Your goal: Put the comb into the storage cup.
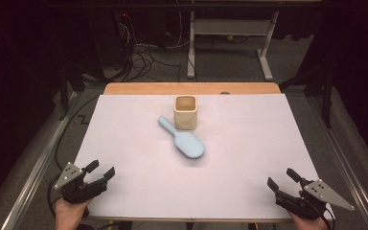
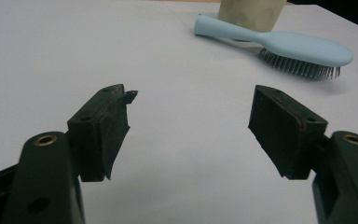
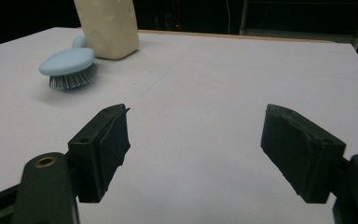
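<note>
A light blue hairbrush lies bristles down in the middle of the white table, its handle pointing toward a beige square cup that stands upright just behind it. My left gripper rests open at the near left corner, nothing between its jaws. From the left gripper view the hairbrush and cup lie far ahead to the right, beyond my left gripper. My right gripper is open at the near right corner; its view puts my right gripper short of the hairbrush and cup.
A wooden strip edges the table's far side. Behind it stand a white desk frame and tangled cables on a dark floor. Metal rails run along both sides of the table.
</note>
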